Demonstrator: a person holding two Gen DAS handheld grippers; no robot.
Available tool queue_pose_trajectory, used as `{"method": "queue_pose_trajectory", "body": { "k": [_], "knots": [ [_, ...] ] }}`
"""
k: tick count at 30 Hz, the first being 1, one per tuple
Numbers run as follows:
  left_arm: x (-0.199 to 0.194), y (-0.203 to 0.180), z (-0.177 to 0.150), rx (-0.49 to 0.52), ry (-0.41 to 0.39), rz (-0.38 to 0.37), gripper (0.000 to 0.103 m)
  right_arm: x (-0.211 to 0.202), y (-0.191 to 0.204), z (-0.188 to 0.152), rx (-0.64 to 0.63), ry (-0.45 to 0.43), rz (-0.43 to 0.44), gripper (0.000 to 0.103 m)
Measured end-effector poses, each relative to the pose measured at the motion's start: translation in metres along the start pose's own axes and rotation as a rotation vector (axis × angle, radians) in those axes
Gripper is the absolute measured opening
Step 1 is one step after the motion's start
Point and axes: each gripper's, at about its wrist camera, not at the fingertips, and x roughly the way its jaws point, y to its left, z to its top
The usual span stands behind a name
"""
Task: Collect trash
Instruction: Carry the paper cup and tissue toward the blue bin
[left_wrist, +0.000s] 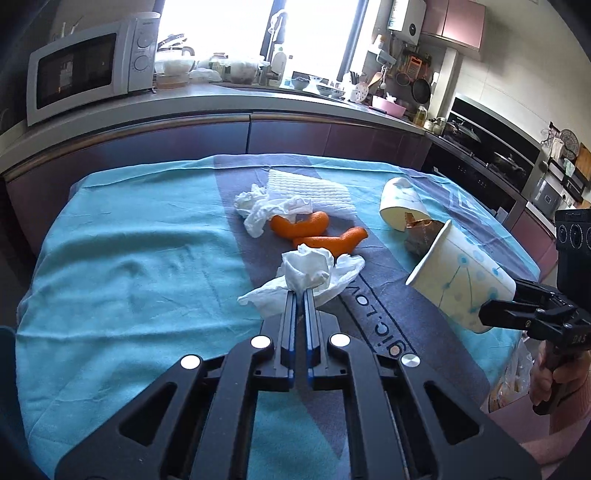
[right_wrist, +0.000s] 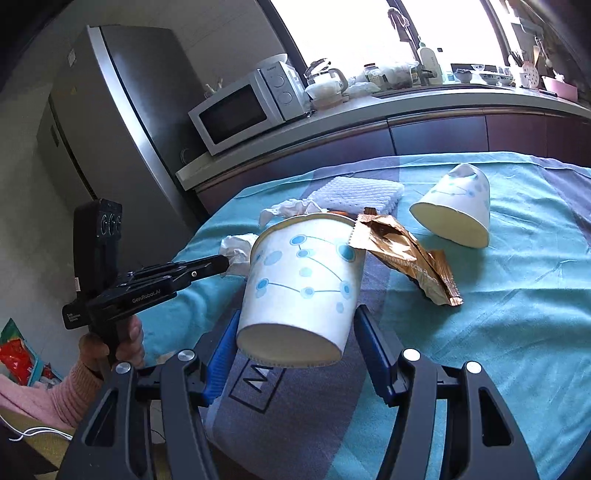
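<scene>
My left gripper (left_wrist: 300, 291) is shut on a crumpled white tissue (left_wrist: 310, 275) at the middle of the table; it also shows in the right wrist view (right_wrist: 236, 249). My right gripper (right_wrist: 295, 321) is shut on a paper cup (right_wrist: 301, 284) with blue dots, held tilted above the cloth; the cup also shows in the left wrist view (left_wrist: 461, 275). Two orange peels (left_wrist: 299, 225) lie beyond the tissue. A second tissue (left_wrist: 258, 208) lies next to them. A gold wrapper (right_wrist: 410, 258) lies beside the held cup. A second paper cup (right_wrist: 454, 218) lies on its side.
A teal and grey cloth (left_wrist: 129, 258) covers the table. A white ribbed pad (left_wrist: 310, 190) lies at the far middle. A kitchen counter (left_wrist: 221, 103) with a microwave (left_wrist: 88, 70) runs behind. A fridge (right_wrist: 110, 110) stands at the left.
</scene>
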Motion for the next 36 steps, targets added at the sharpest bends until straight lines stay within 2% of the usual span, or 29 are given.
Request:
{"method": "queue_pose_trajectory", "body": {
  "k": [12, 25, 36],
  "knots": [
    [-0.073, 0.038, -0.02, -0.071, -0.096, 0.111, 0.004, 0.041, 0.04, 0.0, -0.059, 0.035, 0.125, 0.06],
    [-0.146, 0.083, -0.045, -0.165, -0.171, 0.235, 0.004, 0.082, 0.104, 0.021, -0.194, 0.062, 0.261, 0.06],
    [-0.201, 0.131, -0.073, -0.283, -0.219, 0.384, 0.004, 0.115, 0.159, 0.034, -0.308, 0.104, 0.358, 0.06]
  ]
}}
